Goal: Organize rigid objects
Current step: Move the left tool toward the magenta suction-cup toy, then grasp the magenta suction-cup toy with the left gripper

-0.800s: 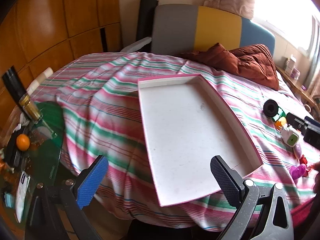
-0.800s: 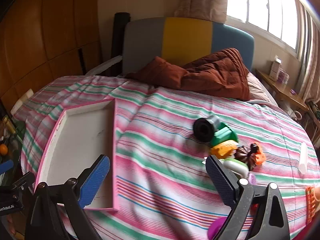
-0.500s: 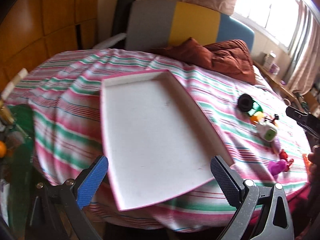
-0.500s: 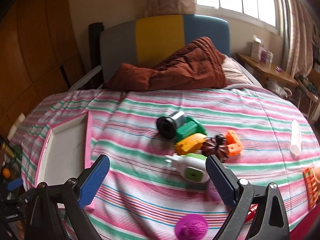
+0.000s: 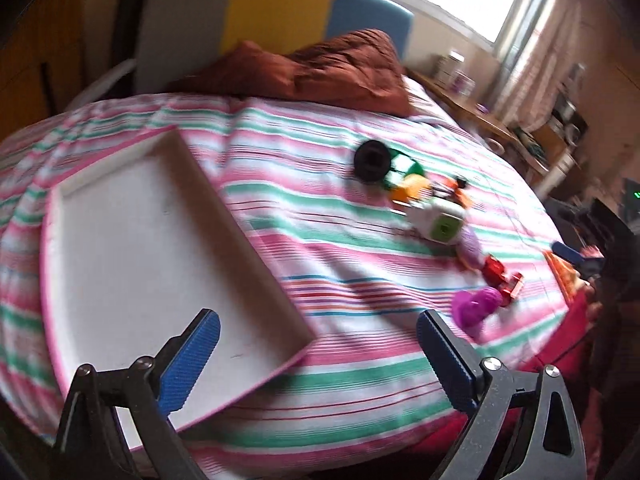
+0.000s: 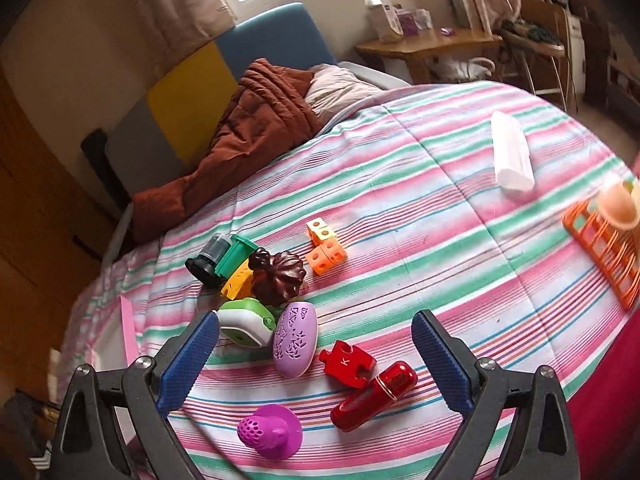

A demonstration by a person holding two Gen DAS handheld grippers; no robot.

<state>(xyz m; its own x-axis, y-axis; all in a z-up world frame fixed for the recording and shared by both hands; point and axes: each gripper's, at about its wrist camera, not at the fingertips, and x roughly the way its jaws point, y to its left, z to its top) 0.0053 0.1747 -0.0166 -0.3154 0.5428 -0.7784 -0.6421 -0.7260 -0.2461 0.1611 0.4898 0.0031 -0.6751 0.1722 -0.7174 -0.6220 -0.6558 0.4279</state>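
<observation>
Both claws spread wide, nothing between the pads. Left claw point(image 5: 318, 354) hangs over the near corner of the white tray point(image 5: 132, 248), which lies empty on the striped bedspread point(image 5: 320, 248) at the bed's left side. Right claw point(image 6: 316, 356) hangs over the toy pile, well apart from the tray.

Pile, right wrist view: purple oval case point(image 6: 295, 338), red puzzle piece point(image 6: 347, 362), red tube point(image 6: 374, 396) and magenta knob point(image 6: 270, 432) nearest the claw; white-green box point(image 6: 246, 322), brown figure point(image 6: 278, 278), green block point(image 6: 236, 258), black cylinder point(image 6: 208, 258) and orange cubes point(image 6: 326, 246) further off. White stick point(image 6: 512, 156) and orange rack point(image 6: 604, 248) lie apart to the right.

Risks, judged:
- Pieces touch or crowd each other, so closing on one likely nudges a neighbour.
- Red tube and black cylinder are round and may roll on the soft cover.
- Bedding gives under pressure, so a low pinch could catch fabric.
- Tray overhangs the bed edge near the left claw; a bump could tip it.
- Left view is blurred, so positions there are rough.
</observation>
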